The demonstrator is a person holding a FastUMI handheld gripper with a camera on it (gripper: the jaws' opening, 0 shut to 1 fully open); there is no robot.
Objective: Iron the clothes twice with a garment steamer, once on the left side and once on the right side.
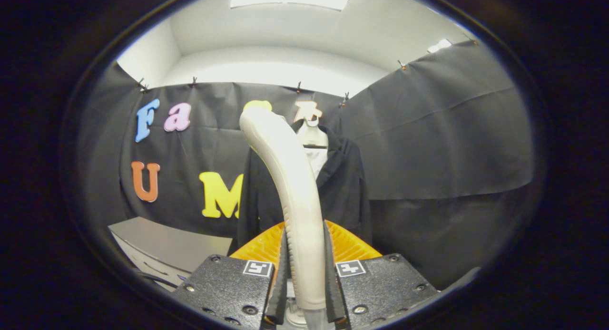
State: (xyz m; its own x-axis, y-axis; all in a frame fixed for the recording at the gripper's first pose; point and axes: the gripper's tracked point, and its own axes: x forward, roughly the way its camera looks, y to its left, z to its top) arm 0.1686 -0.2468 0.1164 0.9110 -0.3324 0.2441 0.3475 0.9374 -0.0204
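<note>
While clamped in gripper [304,277], garment steamer [290,187] rises ahead; dark jacket [342,187] hanging well beyond steamer. Advise closing in squarely, head flat against left panel before stroking.

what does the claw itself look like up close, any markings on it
The claw has two blocky, dark, speckled housings with visible screw heads, one on each side. Each housing carries a small square black-and-white tag near its inner top corner. Two thin, flat fingers run forward from them, and ribbed orange panels sit just behind the fingers.
</note>
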